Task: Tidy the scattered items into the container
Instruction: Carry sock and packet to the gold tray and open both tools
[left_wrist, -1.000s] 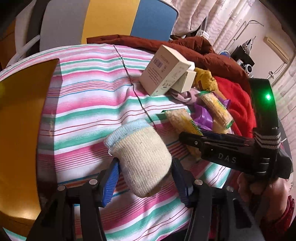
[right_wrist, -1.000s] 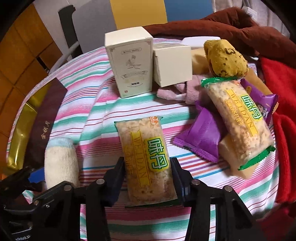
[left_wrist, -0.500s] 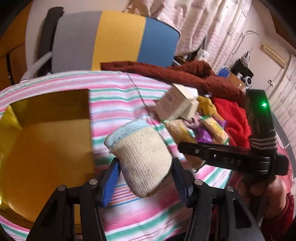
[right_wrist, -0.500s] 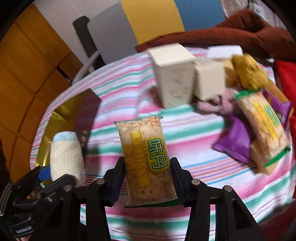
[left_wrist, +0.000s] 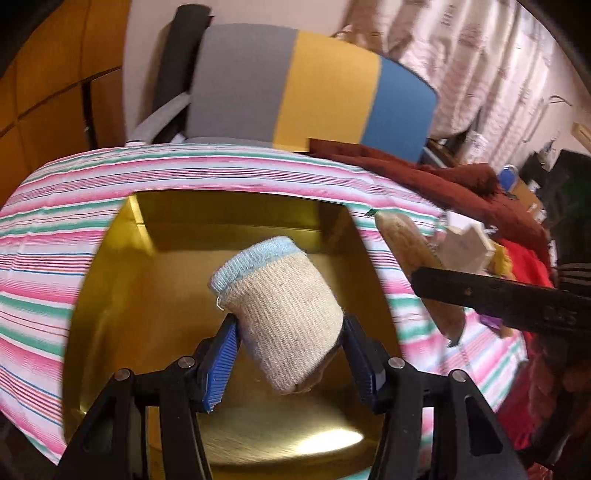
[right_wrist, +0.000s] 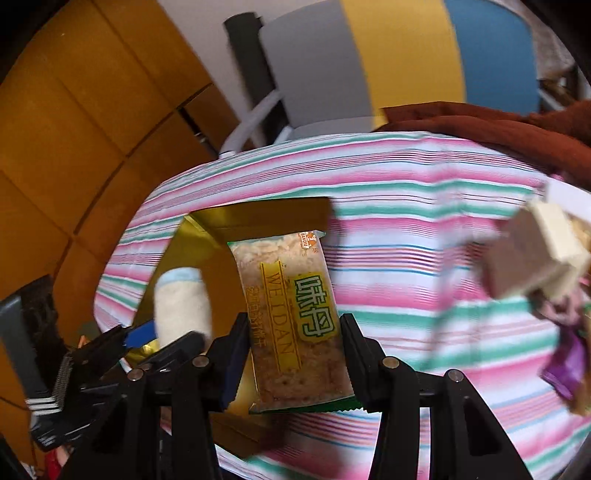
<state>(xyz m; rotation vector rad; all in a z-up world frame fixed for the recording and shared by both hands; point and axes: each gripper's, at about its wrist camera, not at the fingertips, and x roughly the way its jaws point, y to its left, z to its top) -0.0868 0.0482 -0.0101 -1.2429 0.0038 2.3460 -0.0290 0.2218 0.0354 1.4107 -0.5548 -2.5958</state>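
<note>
My left gripper (left_wrist: 290, 360) is shut on a rolled beige sock (left_wrist: 280, 314) with a light blue cuff and holds it over the open gold box (left_wrist: 147, 302). My right gripper (right_wrist: 293, 354) is shut on a yellow rice-cracker packet (right_wrist: 291, 317) and holds it above the box's right edge (right_wrist: 258, 218). The sock (right_wrist: 181, 306) and the left gripper (right_wrist: 110, 347) also show at the lower left of the right wrist view. The packet (left_wrist: 410, 251) and the right gripper (left_wrist: 498, 295) show at the right of the left wrist view.
The box sits on a pink, green and white striped cloth (left_wrist: 44, 236). Cream boxes (right_wrist: 539, 247) and a purple packet (right_wrist: 565, 365) lie on the cloth to the right. A red-brown blanket (left_wrist: 436, 177) and a grey, yellow and blue chair (left_wrist: 310, 85) are behind.
Both grippers have swung left with their loads. The sock now hangs over the gold box's inside, and the cracker packet has come to the box's right edge.
</note>
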